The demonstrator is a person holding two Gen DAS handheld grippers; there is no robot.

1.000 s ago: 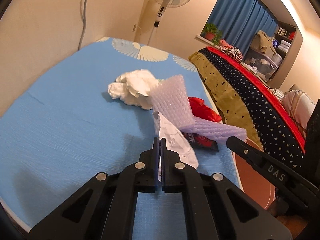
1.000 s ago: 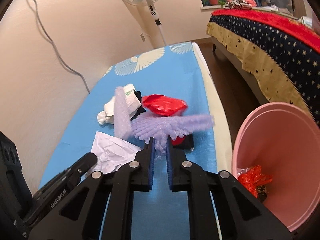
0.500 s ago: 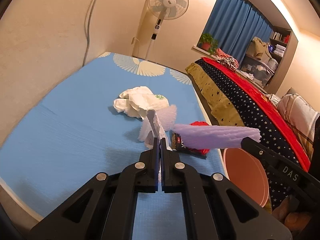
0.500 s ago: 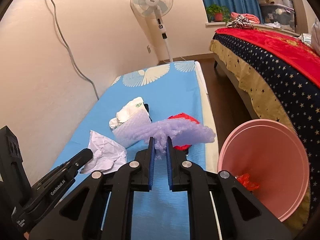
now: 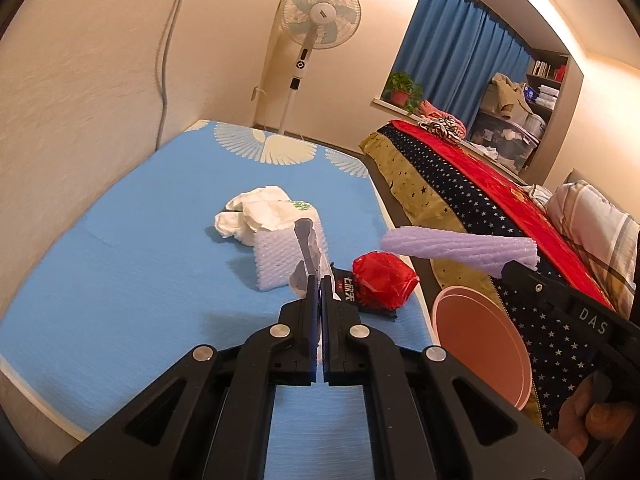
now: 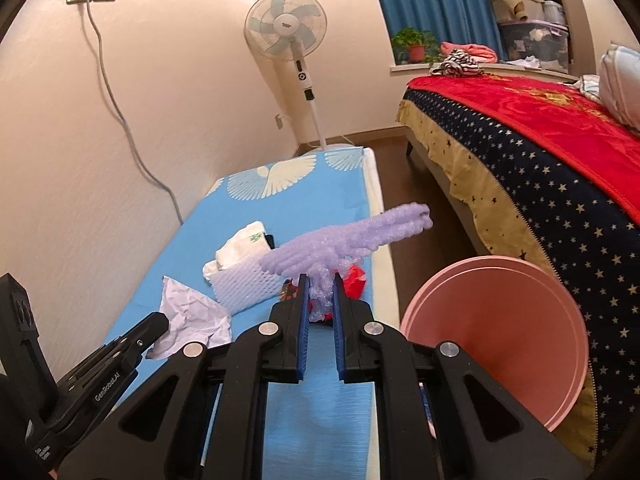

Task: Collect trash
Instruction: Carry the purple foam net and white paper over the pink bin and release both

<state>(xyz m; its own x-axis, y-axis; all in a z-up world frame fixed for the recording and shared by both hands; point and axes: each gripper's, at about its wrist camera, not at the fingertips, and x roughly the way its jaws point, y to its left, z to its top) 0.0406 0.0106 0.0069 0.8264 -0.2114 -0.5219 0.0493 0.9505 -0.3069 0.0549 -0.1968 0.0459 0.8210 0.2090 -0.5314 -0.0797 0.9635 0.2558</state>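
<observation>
Right wrist: right gripper (image 6: 319, 280) pinching purple foam net (image 6: 344, 240) | left gripper (image 5: 318, 280) clamped on crumpled paper (image 5: 307, 254)

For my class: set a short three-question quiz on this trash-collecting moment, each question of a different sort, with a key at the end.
1. True or false: the right gripper is shut on the purple foam sleeve.
2. What does the left gripper hold? A) red plastic bag B) crumpled white paper C) white tissue wad
3. Fill in: the pink bin stands on the floor between the blue mat and the ____.

Key
1. True; the sleeve is clear of the mat.
2. B; the crumpled white paper is pinched at its edge, while the red plastic bag lies on the mat.
3. bed.
</observation>
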